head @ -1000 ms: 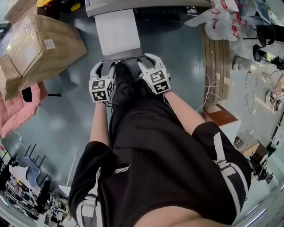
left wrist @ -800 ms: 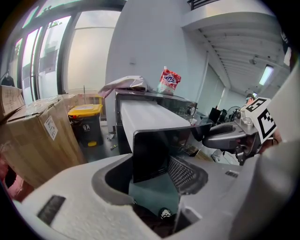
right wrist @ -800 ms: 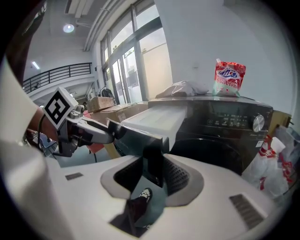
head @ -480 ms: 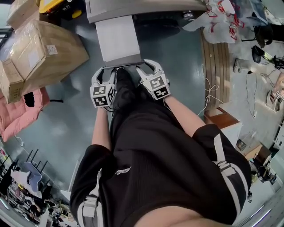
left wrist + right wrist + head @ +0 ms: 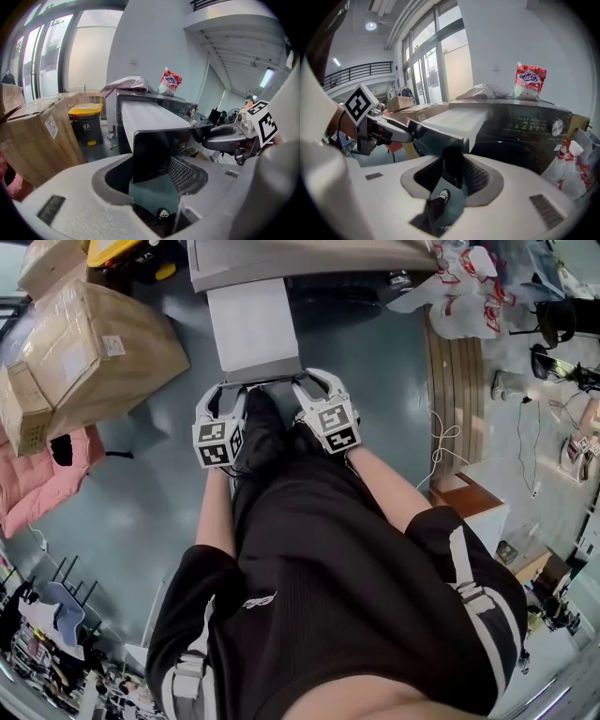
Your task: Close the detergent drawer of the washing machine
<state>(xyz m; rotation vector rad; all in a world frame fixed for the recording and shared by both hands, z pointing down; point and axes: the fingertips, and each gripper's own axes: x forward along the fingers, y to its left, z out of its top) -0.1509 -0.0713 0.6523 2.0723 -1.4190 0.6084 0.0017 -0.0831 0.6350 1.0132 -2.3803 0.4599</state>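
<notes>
The white detergent drawer (image 5: 251,324) sticks far out of the dark washing machine (image 5: 309,257) towards me. Its glossy black front panel (image 5: 150,150) faces me. My left gripper (image 5: 225,388) is at the panel's left end, jaws open, with the panel's left edge in the gap. My right gripper (image 5: 314,381) is at the right end. In the right gripper view the panel's end (image 5: 452,161) stands between the mesh pads (image 5: 476,176) with room on both sides. The right jaws have just been closing, and the pads do not press on the panel.
Taped cardboard boxes (image 5: 89,343) and a pink cloth (image 5: 42,474) lie left of the machine, with a yellow-lidded bin (image 5: 84,122) behind. A wooden board (image 5: 459,381) and plastic bags (image 5: 469,287) are to the right. A red detergent pouch (image 5: 529,82) stands on the machine. My black-trousered legs (image 5: 328,568) fill the foreground.
Both grippers stay at the ends of the drawer's front panel, and the drawer sticks out as far as before. Only the head view has shifted slightly.
</notes>
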